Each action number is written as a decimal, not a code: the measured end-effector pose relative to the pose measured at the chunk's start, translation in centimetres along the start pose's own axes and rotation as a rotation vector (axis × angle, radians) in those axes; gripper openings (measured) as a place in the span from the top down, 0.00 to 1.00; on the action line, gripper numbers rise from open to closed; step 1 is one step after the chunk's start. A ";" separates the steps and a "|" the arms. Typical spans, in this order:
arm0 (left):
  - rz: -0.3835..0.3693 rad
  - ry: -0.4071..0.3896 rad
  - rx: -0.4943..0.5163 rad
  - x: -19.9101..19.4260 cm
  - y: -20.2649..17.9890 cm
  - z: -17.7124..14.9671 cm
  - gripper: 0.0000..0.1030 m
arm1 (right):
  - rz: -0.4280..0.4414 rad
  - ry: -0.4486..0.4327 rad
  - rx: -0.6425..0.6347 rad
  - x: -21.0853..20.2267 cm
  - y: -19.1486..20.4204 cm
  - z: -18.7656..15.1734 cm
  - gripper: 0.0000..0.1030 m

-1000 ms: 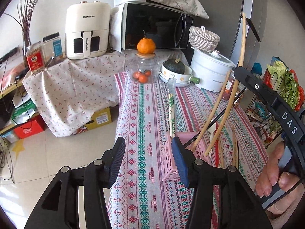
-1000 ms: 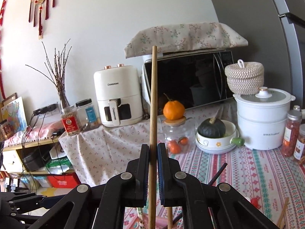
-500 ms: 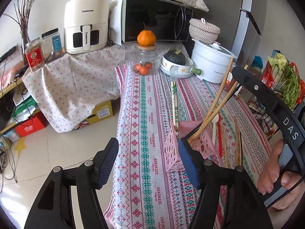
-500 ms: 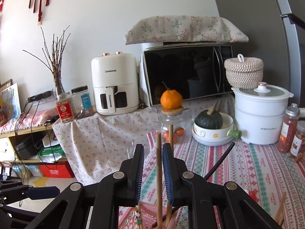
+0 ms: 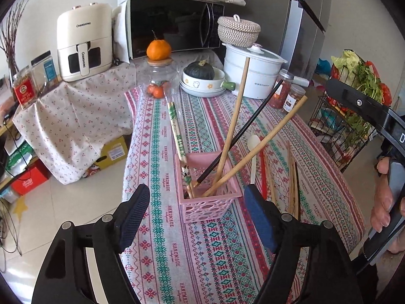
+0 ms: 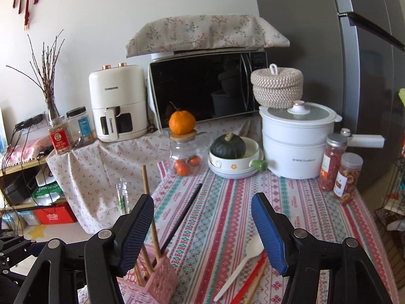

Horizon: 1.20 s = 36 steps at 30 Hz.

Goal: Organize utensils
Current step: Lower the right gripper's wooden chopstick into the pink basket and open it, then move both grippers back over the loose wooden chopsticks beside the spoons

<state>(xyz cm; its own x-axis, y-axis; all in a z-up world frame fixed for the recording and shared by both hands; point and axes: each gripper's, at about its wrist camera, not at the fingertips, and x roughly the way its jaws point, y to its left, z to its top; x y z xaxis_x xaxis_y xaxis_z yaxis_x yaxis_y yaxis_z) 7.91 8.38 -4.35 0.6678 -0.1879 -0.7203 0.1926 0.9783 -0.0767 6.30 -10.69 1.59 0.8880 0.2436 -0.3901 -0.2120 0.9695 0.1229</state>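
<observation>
- The left hand-held gripper (image 5: 196,209) is hovering over the near end of the counter (image 5: 162,248), its jaws opening with nothing pressed between the pads; the pink basket (image 5: 207,206) is showing in the gap just beyond the fingertips.
- The right hand-held gripper (image 6: 202,228) is also opening, its blue pads standing apart and gripping nothing; only the patterned cloth is lying between them.
- The pink basket is sitting upright on the counter, holding two wooden chopsticks (image 5: 234,124), a black chopstick (image 5: 243,130) and a paper-wrapped pair (image 5: 177,131), all leaning at different angles out of its top.
- In the right wrist view the basket (image 6: 162,276) is appearing at the lower left, partly behind the left finger, with the sticks rising past it.
- A white plastic spoon (image 6: 239,268) is lying flat on the cloth just right of the basket, with a red chopstick (image 6: 249,282) beside it.
- More loose chopsticks (image 5: 292,179) are lying in a bunch further right on the counter.
- A person's hand (image 5: 384,197) is grasping the handle of the right device at the frame's right edge in the left wrist view.
- At the far end of the counter a glass jar (image 6: 186,152) topped by an orange, a bowl with a green squash (image 6: 229,147) and a white pot (image 6: 296,141) are standing well apart from the basket.
</observation>
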 end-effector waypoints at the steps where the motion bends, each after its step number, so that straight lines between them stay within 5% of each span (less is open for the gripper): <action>1: -0.002 -0.001 0.010 0.0 -0.6 0.0 0.21 | -0.016 0.008 0.004 -0.3 -0.7 0.0 0.26; 9: -0.011 -0.006 0.094 0.3 -6.0 0.2 0.19 | -0.160 0.053 0.027 -2.7 -5.7 -0.4 0.12; 20: -0.016 0.002 0.238 1.7 -13.4 -0.4 0.16 | -0.292 0.155 0.044 -4.1 -11.5 -1.9 0.06; 27: 0.050 -0.007 0.298 2.4 -16.0 -0.6 0.16 | -0.314 0.234 0.073 -3.8 -14.6 -3.1 0.05; 36: 0.109 -0.059 0.279 1.9 -14.6 0.3 0.16 | -0.280 0.273 0.128 -3.4 -16.0 -3.0 0.05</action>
<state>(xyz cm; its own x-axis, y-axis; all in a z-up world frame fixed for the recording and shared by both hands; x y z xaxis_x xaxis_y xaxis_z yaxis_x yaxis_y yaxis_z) 6.55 -6.28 -4.39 0.7342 -0.0956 -0.6721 0.3018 0.9328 0.1969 5.46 -26.95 -1.78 0.7597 -0.0148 -0.6502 0.0902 0.9925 0.0829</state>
